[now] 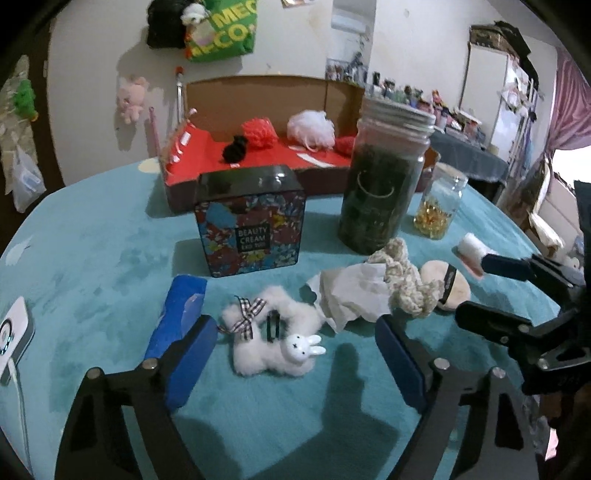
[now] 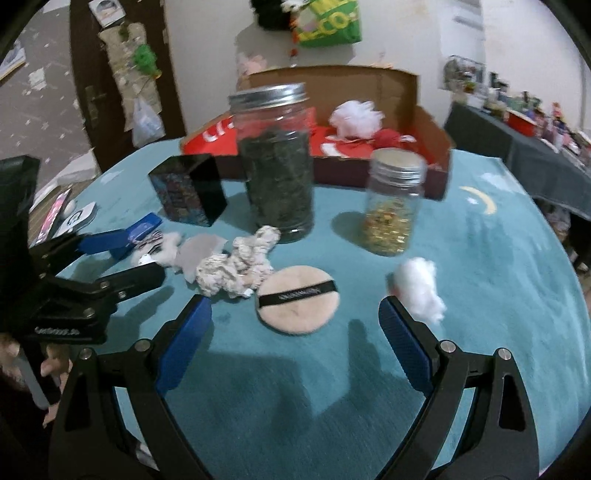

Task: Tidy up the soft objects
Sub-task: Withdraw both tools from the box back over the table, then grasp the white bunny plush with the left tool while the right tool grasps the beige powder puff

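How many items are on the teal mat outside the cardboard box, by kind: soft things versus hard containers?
Soft things: 5 — white fluffy bunny hair clip, crumpled white tissue, cream knitted scrunchie, round beige powder puff, white cotton ball.
Hard containers: 3 — floral tin, tall dark-filled jar, small capsule jar.
Total: 8

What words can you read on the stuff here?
"BEAUTY CREAM" on the flowery tin box; the small line under it is too blurred.
"MEG" and "CO", cut off, on the green bag on the wall.
Powder puff band: print too blurred.
Red box: white marks unreadable.
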Available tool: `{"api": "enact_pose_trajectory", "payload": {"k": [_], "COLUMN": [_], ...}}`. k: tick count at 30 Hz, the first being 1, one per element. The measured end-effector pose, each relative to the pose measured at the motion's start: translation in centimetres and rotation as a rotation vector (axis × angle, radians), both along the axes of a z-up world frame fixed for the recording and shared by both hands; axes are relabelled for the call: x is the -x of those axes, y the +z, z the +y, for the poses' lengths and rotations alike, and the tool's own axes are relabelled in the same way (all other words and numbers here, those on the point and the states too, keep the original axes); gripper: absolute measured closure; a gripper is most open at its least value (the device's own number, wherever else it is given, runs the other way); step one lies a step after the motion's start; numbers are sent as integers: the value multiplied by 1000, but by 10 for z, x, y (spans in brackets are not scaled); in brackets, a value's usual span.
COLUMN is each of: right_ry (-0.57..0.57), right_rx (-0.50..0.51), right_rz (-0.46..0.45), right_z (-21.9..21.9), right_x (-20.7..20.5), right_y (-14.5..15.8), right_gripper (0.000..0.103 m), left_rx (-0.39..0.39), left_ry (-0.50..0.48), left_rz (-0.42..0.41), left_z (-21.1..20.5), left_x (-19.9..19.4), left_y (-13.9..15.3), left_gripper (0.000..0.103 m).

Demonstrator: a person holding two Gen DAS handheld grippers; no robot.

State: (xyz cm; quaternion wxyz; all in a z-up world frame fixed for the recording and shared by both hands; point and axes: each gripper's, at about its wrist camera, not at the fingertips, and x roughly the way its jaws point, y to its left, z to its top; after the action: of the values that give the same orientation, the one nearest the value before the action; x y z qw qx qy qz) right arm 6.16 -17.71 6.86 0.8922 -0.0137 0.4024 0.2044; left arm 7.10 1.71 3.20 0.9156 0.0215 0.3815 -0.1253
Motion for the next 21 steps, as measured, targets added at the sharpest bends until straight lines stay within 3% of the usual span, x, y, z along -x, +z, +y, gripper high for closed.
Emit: {"api": "enact_pose_trajectory", "payload": {"k": [7,13,16,18,21], "right_ry": [43,50,64,82,84], "right_rx": [39,14,14,5,10], "right_rz": [74,119,114,98,79], "right_z": [8,4,6,7,9], "right_x": [-22,-33,-35,-32,-29], "right_y": [-15,-21,-21,-21,-20], "right_gripper": [11,18,27,52,64], "left_rx": [-52,-87,-70,-54,-52], "left_ry": [-24,-45,-55,-47,-38], "left_rz": [60,83,79,75,68], "left_z": [0,1,4,7,7], "left_x": [-16,-20,-17,-15,-13], "left_y": [-7,-10,-10,-9,-7], "left_gripper": [18,24,37,44,48]}}
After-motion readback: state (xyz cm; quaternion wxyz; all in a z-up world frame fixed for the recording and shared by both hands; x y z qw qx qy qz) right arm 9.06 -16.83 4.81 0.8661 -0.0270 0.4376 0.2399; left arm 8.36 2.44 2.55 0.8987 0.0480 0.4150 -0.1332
